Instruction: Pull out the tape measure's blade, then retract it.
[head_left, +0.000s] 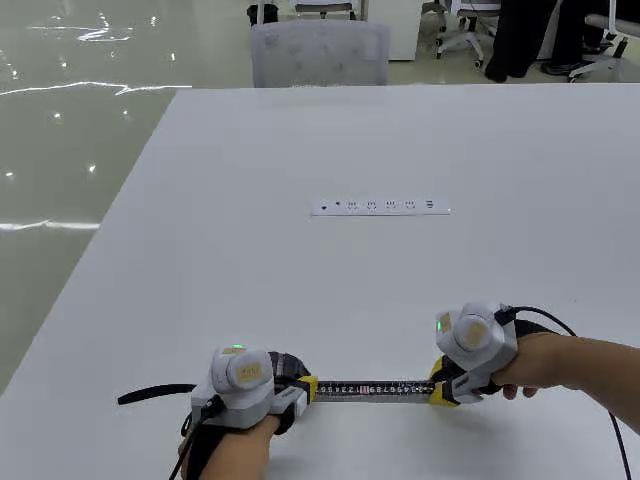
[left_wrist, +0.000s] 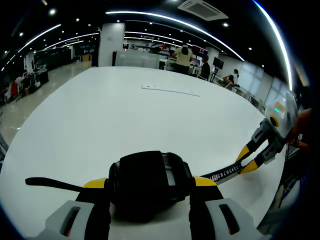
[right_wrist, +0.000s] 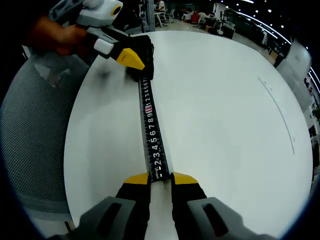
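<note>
**Tape measure drawn out between two grippers on a white table**

A black tape measure case (head_left: 286, 366) is seen at the near left of a white table (head_left: 300, 180). It is clamped across its sides by the yellow-tipped jaws of the left gripper (left_wrist: 150, 184), which are pressed against it. From the case a numbered blade (right_wrist: 150, 117) is run out to the right, low over the tabletop. Its free end is pinched between the jaws of the right gripper (right_wrist: 160, 178), which are closed on it at the near right. A black wrist strap (head_left: 155, 394) is trailed to the left of the case. Farther off, at mid-table, a white power strip (head_left: 380, 207) is set.

The case is judged to be hard, compact and fairly light, with smooth sides that could slip under a loose squeeze. A grip across its flanks, as shown, is well suited. The blade is judged to be thin, springy steel, stiff along its length but easily kinked if twisted, and pulled homeward by the spring. It is best held at the very end and let back under control rather than simply released.
</note>
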